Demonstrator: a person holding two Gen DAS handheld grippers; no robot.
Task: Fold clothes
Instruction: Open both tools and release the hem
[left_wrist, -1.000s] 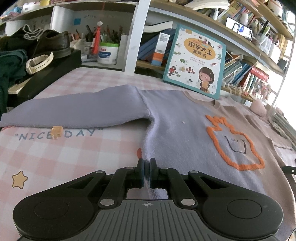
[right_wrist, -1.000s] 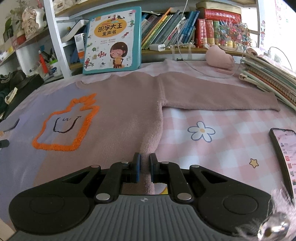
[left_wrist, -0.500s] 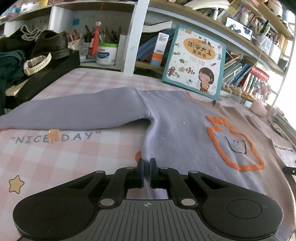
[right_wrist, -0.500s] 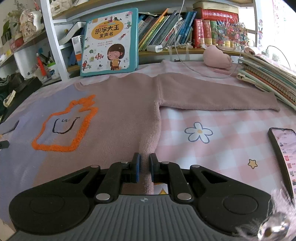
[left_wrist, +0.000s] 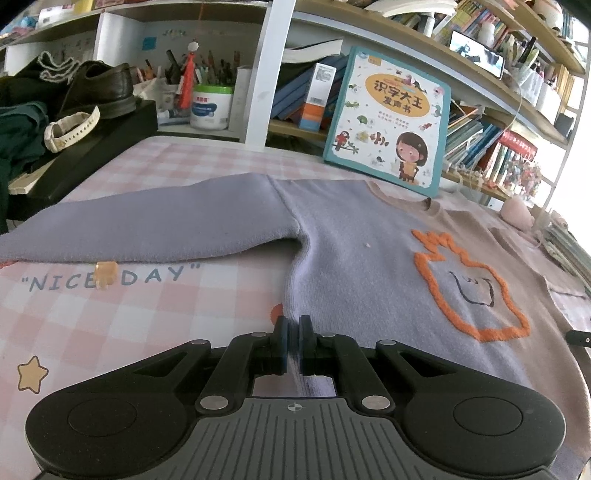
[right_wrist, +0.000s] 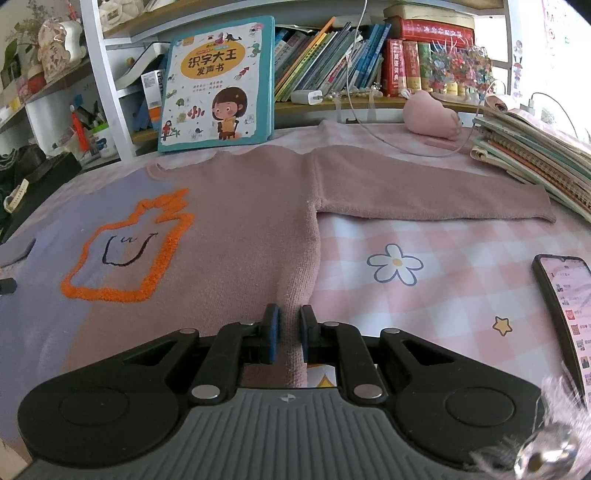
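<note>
A sweater (left_wrist: 351, 258), lilac on its left half and dusty pink on its right (right_wrist: 240, 221), lies flat and face up on the pink checked tablecloth (left_wrist: 110, 325), with an orange outlined motif (left_wrist: 469, 288) on the chest. Both sleeves are spread out sideways: the lilac one (left_wrist: 147, 232) and the pink one (right_wrist: 424, 192). My left gripper (left_wrist: 291, 332) is shut on the lilac side edge near the hem. My right gripper (right_wrist: 288, 332) is shut on the pink side edge near the hem, with the fabric fold filling the narrow gap between its pads.
A children's book (left_wrist: 388, 122) leans against the bookshelf behind the collar. A black box with a shoe (left_wrist: 96, 88) on it sits at the far left. A phone (right_wrist: 565, 306) lies at the right, a notebook stack (right_wrist: 535, 158) beyond it, and a pink plush (right_wrist: 432, 114) at the back.
Both hands have kept still with the sweater's edges in them. The right gripper's pads stand very slightly further apart than a second ago.
</note>
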